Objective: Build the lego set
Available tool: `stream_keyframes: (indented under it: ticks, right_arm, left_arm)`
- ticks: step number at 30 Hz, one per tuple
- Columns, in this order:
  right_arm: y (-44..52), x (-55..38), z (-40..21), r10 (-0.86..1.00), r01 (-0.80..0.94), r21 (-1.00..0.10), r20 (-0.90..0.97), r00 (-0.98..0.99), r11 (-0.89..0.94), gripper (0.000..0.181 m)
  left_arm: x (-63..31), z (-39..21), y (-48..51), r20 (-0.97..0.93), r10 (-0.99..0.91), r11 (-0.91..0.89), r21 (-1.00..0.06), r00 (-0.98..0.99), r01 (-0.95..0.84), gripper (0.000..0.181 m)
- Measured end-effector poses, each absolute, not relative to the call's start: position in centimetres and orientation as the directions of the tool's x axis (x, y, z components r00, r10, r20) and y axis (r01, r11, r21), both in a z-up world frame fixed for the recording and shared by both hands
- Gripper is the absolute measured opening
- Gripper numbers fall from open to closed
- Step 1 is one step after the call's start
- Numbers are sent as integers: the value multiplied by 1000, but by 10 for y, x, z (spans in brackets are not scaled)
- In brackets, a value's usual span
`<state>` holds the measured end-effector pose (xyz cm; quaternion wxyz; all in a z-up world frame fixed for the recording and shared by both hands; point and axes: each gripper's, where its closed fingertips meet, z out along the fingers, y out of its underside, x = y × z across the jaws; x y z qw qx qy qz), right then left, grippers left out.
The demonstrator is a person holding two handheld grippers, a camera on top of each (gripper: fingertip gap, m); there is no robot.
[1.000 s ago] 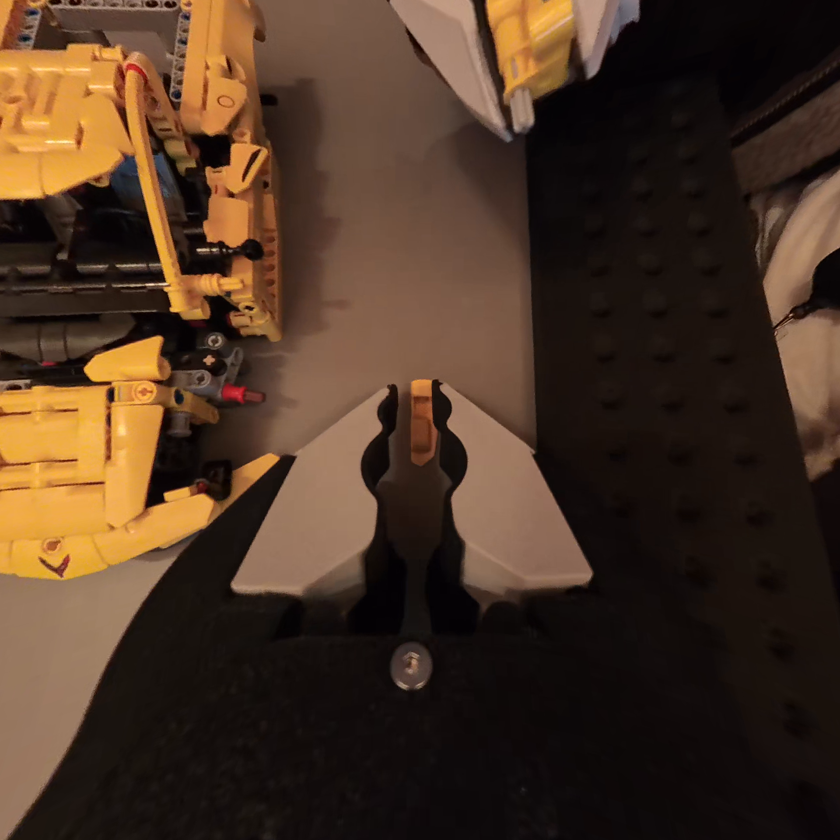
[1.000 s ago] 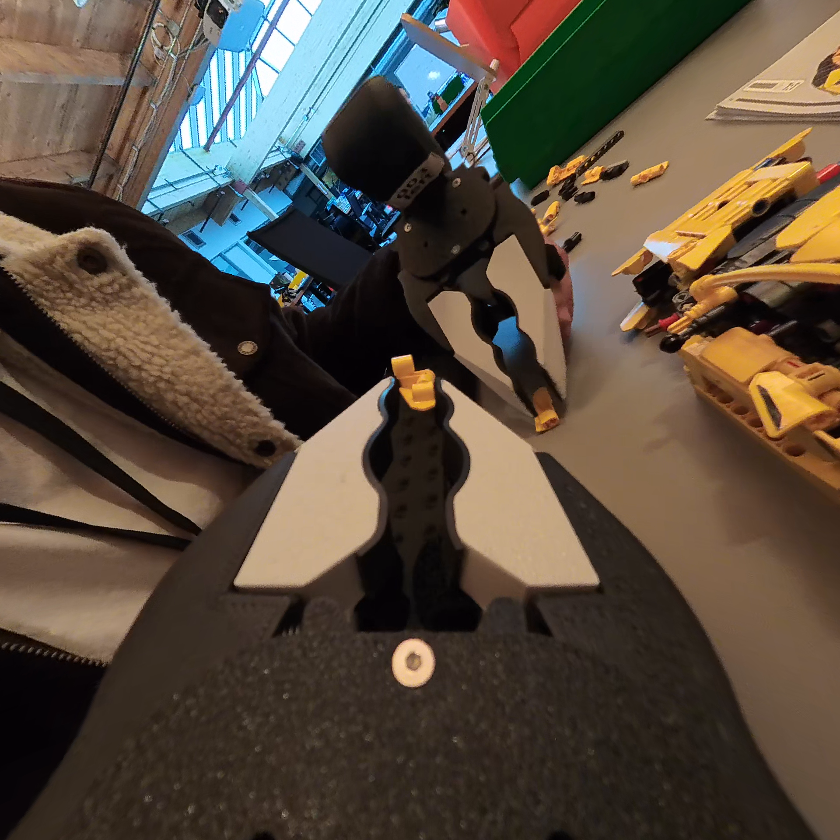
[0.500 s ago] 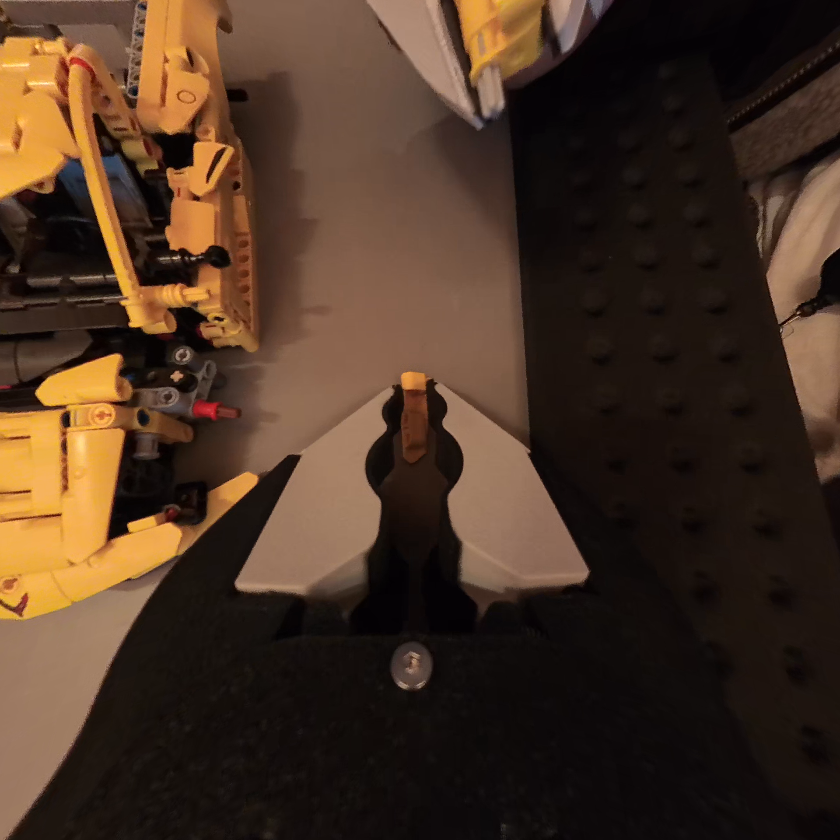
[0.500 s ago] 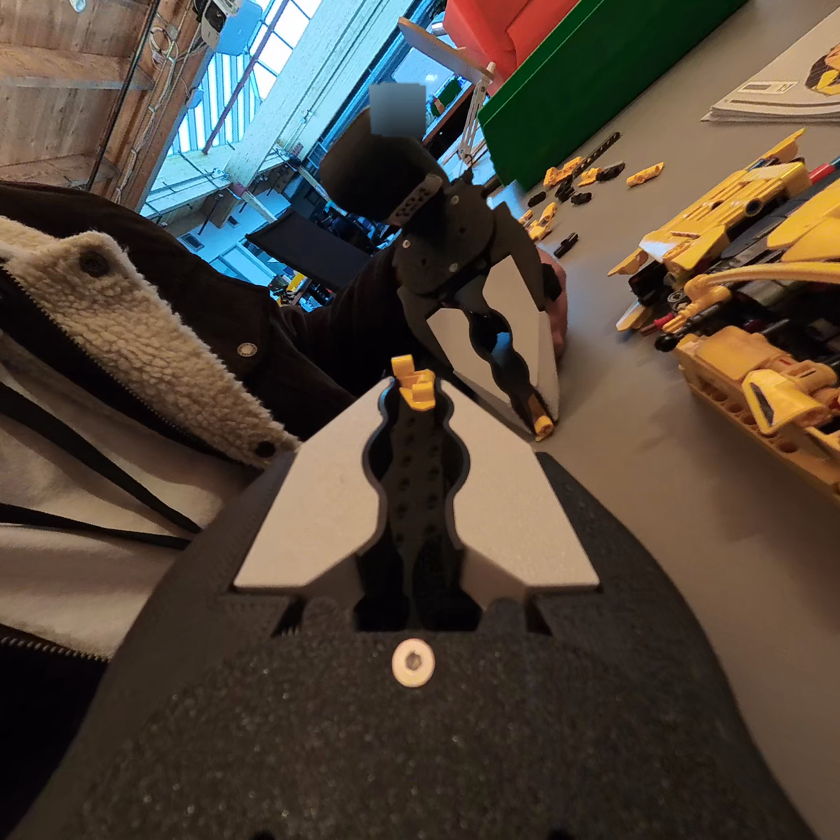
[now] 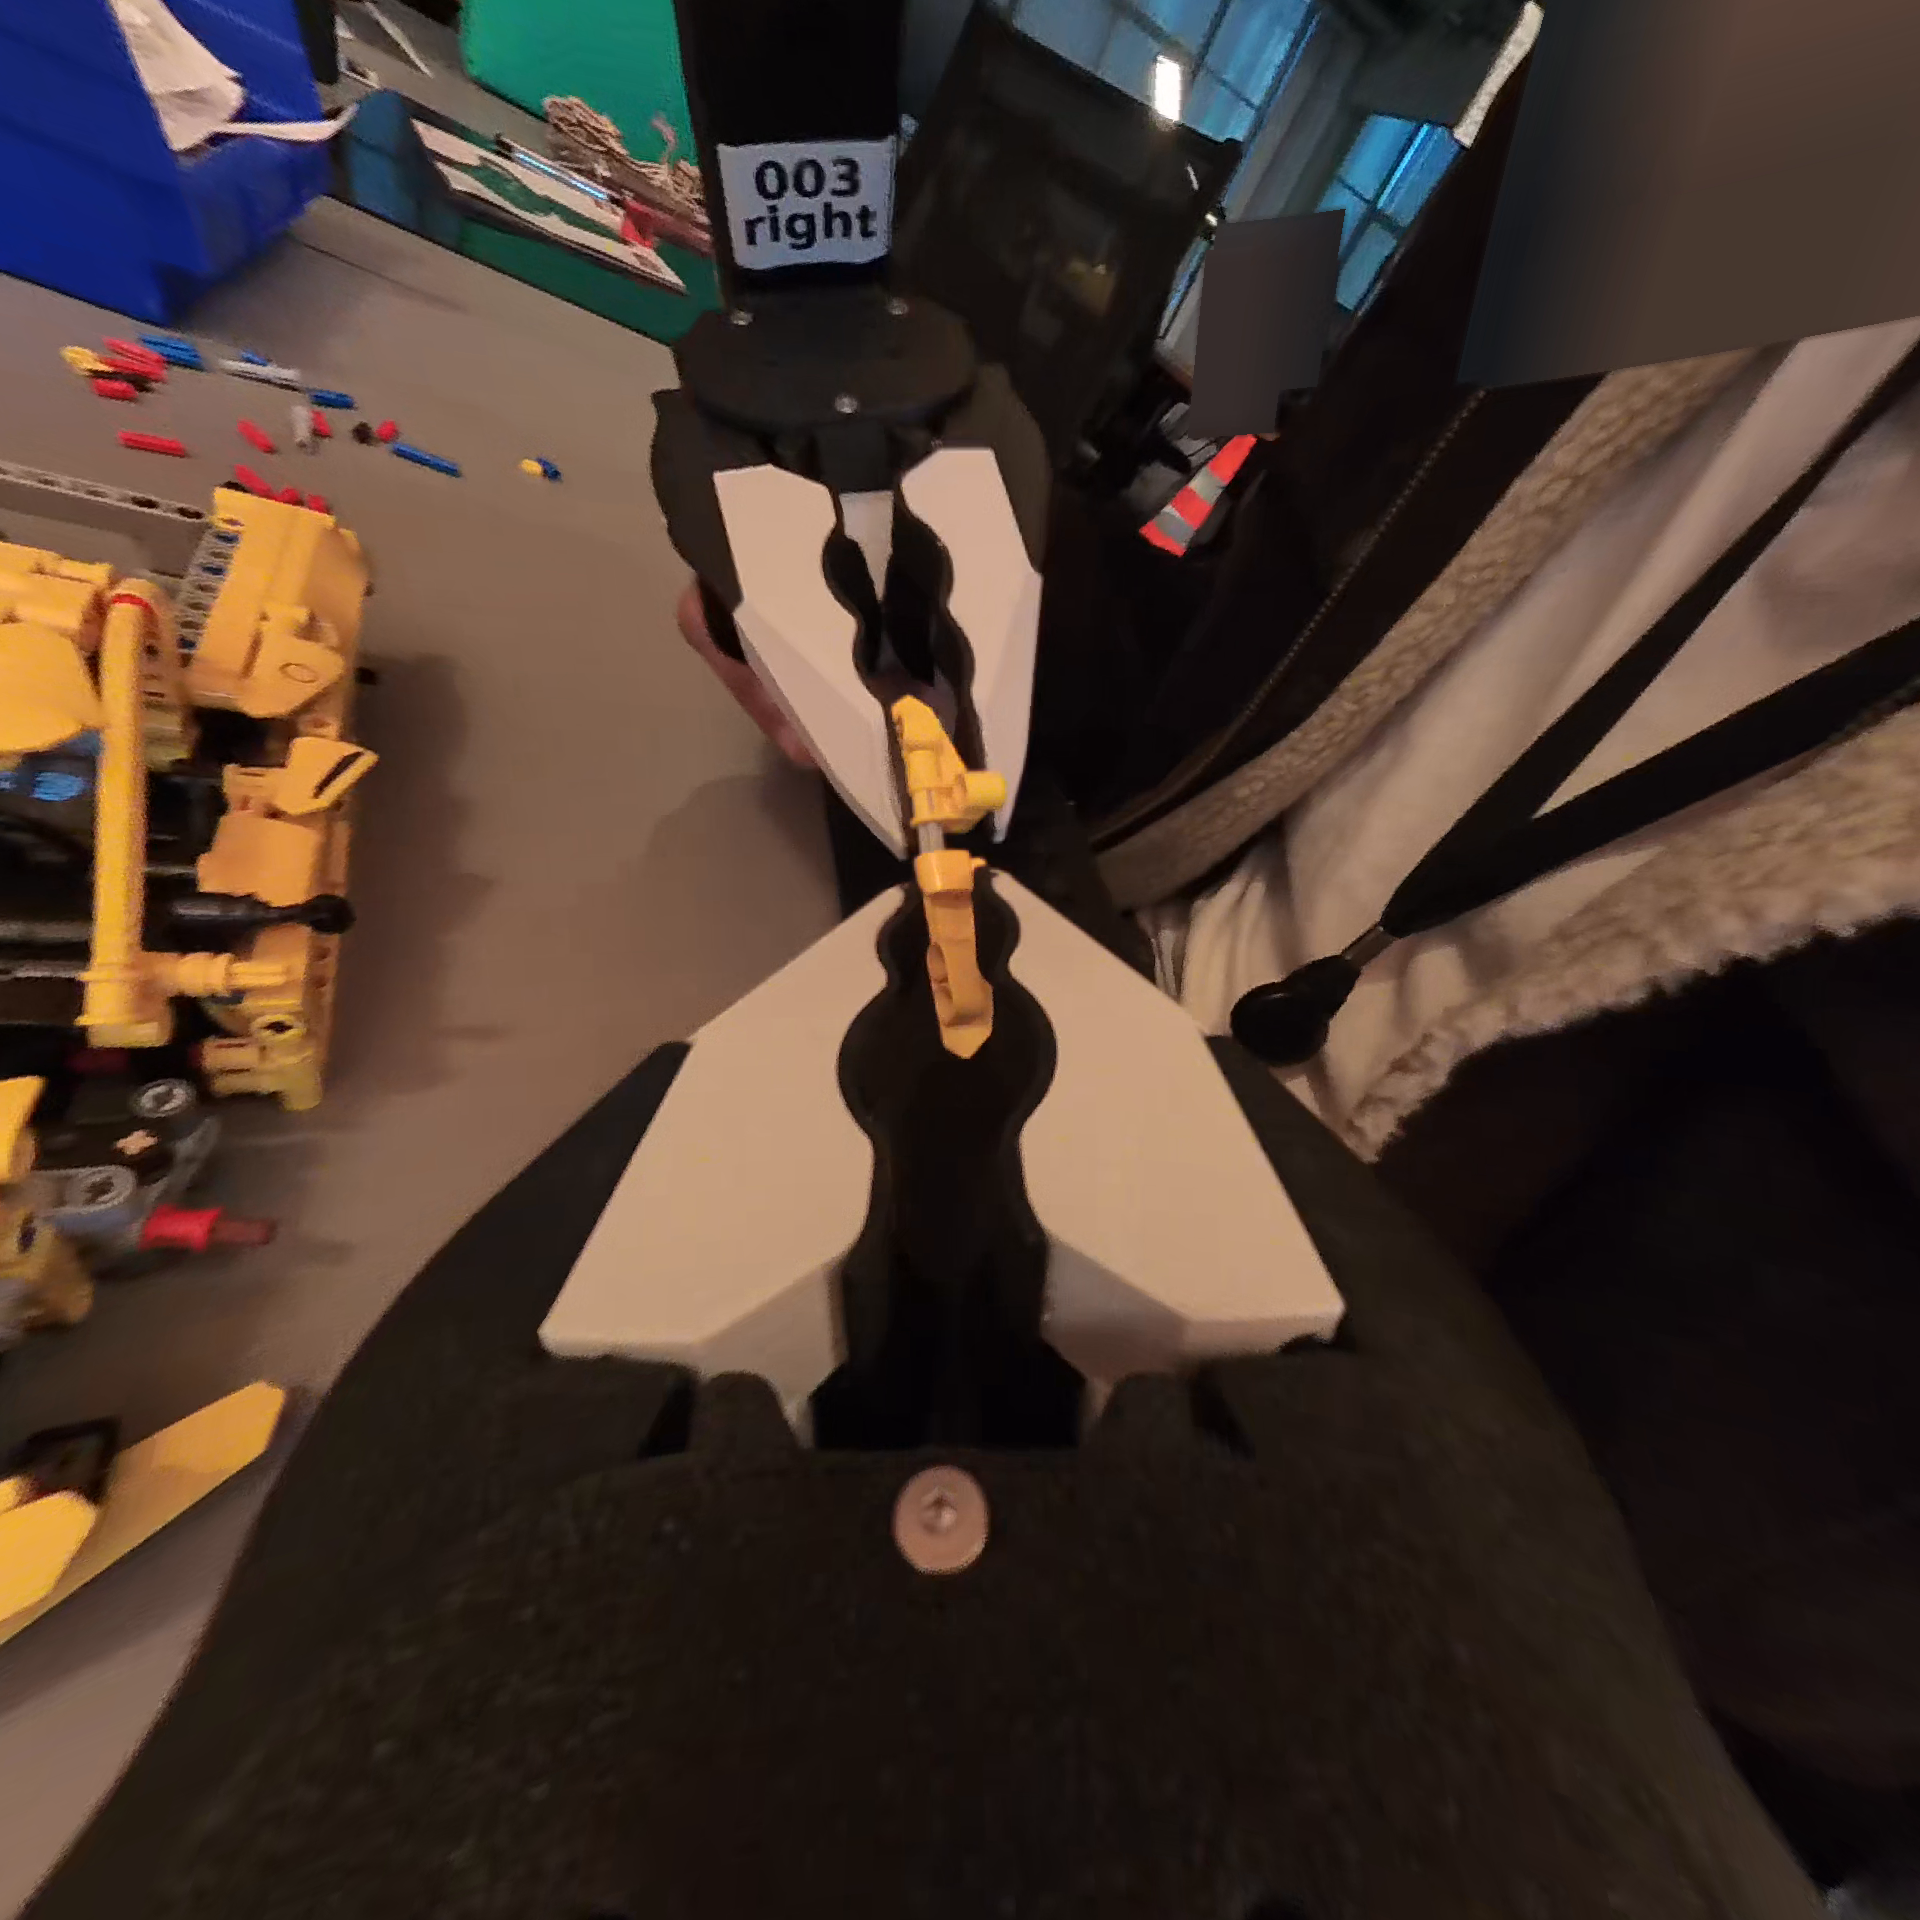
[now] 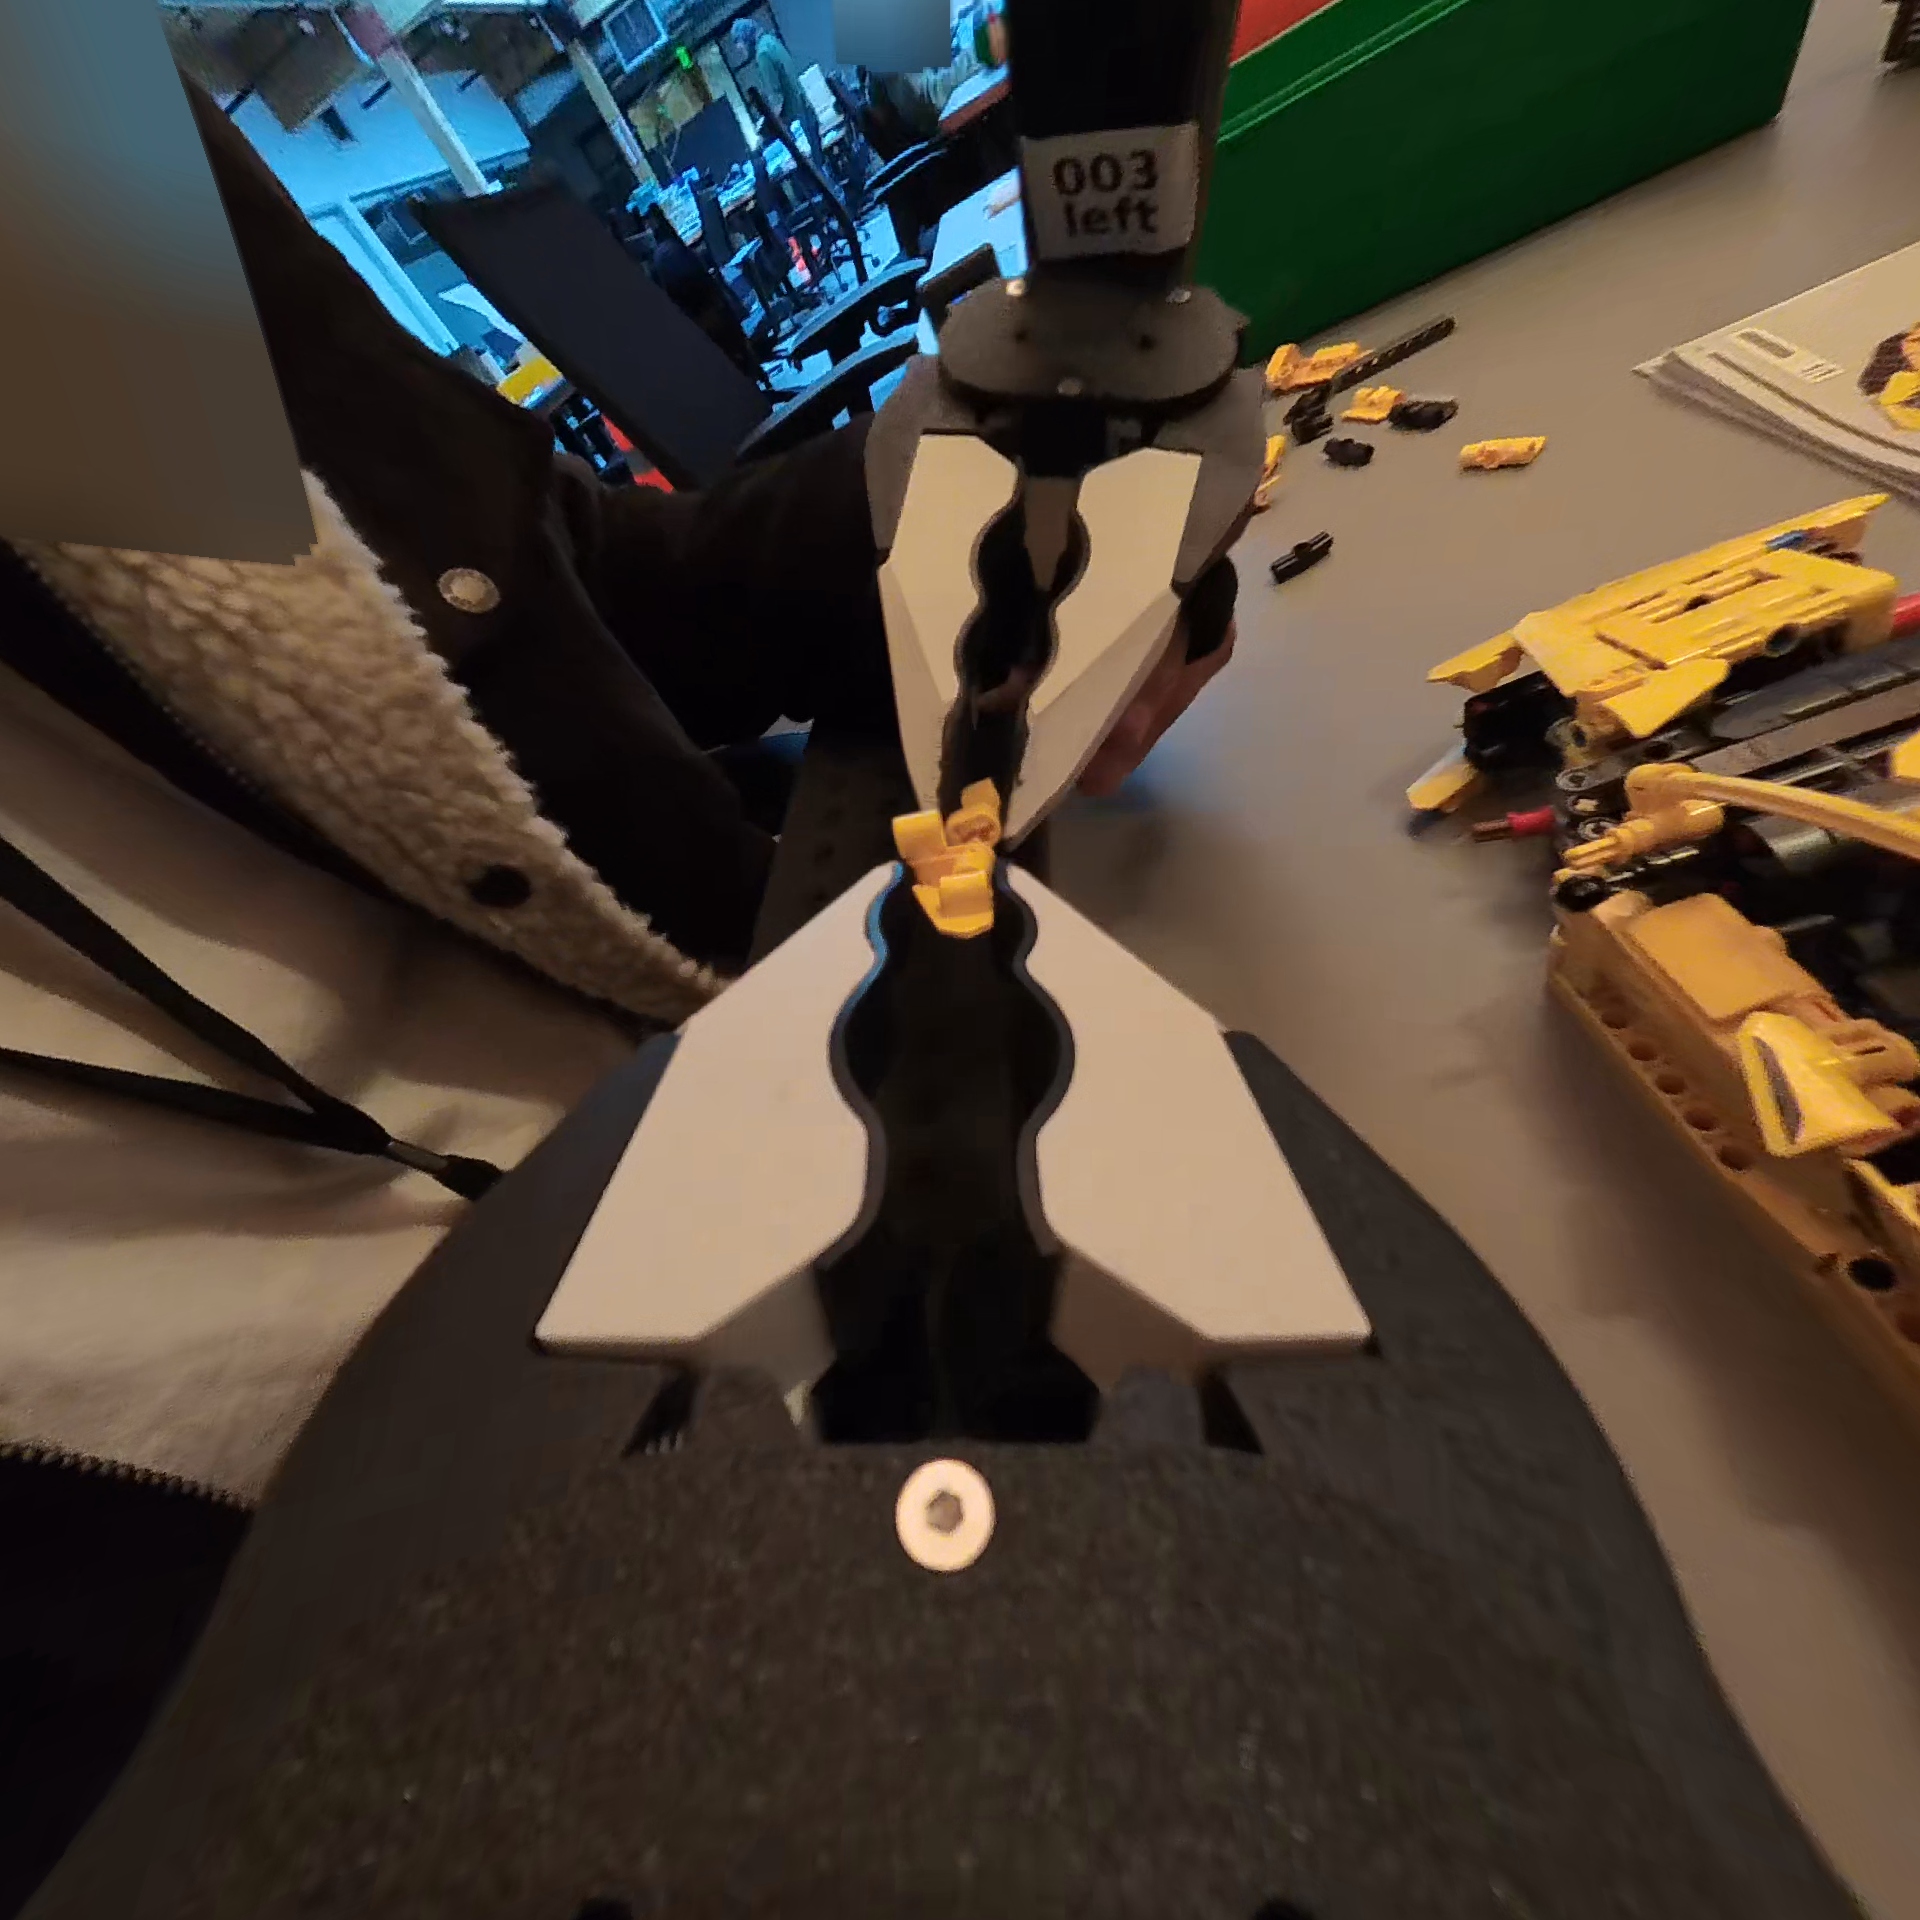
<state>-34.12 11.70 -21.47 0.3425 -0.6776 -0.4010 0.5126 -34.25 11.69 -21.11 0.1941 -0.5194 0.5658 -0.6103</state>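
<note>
My left gripper point(image 5: 945, 883) is shut on a small yellow Lego piece point(image 5: 958, 977). My right gripper point(image 6: 948, 871) is shut on a yellow connector point(image 6: 951, 896) with a short grey axle. The two grippers face each other tip to tip above the table edge, and the two pieces meet between them. The right gripper point(image 5: 945, 836) shows opposite in the left wrist view, with its connector point(image 5: 935, 769). The left gripper point(image 6: 977, 826) shows opposite in the right wrist view. The large yellow Lego vehicle point(image 5: 208, 779) lies on the grey table point(image 5: 540, 727), and it also shows in the right wrist view point(image 6: 1714, 935).
Loose red and blue pins point(image 5: 260, 416) lie far left near a blue bin point(image 5: 135, 135). Loose yellow and black pieces point(image 6: 1351, 405), an instruction booklet point(image 6: 1818, 384) and a green box point(image 6: 1507, 156) lie at the back. A person's fleece-lined jacket point(image 6: 312, 727) is close behind the grippers.
My left gripper has lifted from pointing down at the table and now faces the right gripper. The two held yellow pieces have come together tip to tip.
</note>
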Motion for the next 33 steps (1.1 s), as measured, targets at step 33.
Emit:
stream_keyframes:
  ticks: [33]
  right_arm:
    - [88, -344, -261, 894, 480, -765, -436, 107, -430, 14]
  left_arm:
    - [-345, -259, 87, 369, -823, -83, -830, -432, -551, 7]
